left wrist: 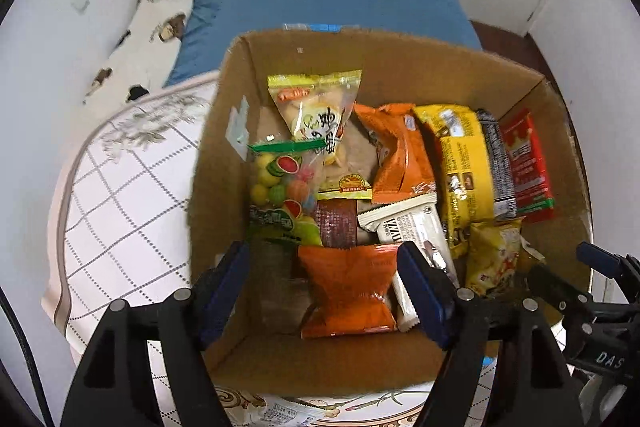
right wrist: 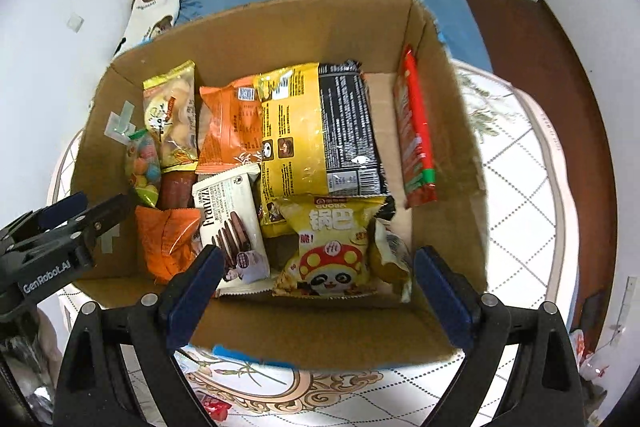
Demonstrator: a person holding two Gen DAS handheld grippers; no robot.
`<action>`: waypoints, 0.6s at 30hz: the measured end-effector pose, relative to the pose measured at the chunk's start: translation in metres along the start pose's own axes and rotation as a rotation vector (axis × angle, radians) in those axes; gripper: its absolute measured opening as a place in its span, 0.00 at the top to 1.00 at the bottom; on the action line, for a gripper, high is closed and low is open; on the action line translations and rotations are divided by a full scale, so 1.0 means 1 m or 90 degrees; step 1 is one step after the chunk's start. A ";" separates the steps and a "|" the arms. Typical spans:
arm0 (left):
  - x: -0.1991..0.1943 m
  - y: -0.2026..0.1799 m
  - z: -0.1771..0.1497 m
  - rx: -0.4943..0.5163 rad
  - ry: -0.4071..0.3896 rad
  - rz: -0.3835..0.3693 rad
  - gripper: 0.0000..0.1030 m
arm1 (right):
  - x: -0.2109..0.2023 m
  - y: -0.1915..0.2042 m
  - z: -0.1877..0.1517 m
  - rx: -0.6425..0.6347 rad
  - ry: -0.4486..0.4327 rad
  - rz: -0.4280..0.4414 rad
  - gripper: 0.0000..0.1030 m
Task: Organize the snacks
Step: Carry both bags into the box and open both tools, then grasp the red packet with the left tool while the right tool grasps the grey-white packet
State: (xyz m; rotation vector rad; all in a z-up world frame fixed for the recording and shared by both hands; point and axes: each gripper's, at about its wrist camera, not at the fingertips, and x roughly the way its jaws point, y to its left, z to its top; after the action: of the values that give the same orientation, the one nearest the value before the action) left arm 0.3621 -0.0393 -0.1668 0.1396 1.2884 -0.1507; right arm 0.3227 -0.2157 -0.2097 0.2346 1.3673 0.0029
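Both claws are hovering above the cardboard box (left wrist: pixel 400 59), each spread wide and gripping nothing. The left gripper (left wrist: pixel 324 287) is hanging over the box's near-left corner, directly above the small orange packet (left wrist: pixel 346 289), which is lying flat between its fingers; that packet is nearer this hand than the right gripper (right wrist: pixel 320 287). The right one is poised over the box's near wall, above the yellow panda packet (right wrist: pixel 332 247).

Inside the box, packets are lying side by side: the white cookie pack (right wrist: pixel 230 223) running its long axis from near wall to far wall, the big yellow bag (right wrist: pixel 292 131) likewise, and the red packet (right wrist: pixel 416 131) standing on edge against the right wall.
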 end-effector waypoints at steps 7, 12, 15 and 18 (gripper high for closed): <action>-0.043 0.000 -0.022 0.006 -0.086 0.004 0.27 | -0.042 0.003 -0.023 -0.015 -0.071 -0.012 0.05; -0.076 -0.002 -0.039 0.003 -0.157 0.010 0.27 | -0.073 0.009 -0.040 -0.029 -0.122 -0.019 0.05; -0.093 -0.005 -0.051 -0.001 -0.185 0.002 0.27 | -0.094 0.012 -0.052 -0.033 -0.157 -0.025 0.05; -0.106 -0.009 -0.061 0.000 -0.200 -0.002 0.27 | -0.112 0.015 -0.065 -0.035 -0.185 -0.024 0.05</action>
State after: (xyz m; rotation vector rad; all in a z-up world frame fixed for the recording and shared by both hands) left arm 0.2738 -0.0334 -0.0821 0.1090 0.9752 -0.1687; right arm 0.2390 -0.2060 -0.1105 0.1569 1.0800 -0.0242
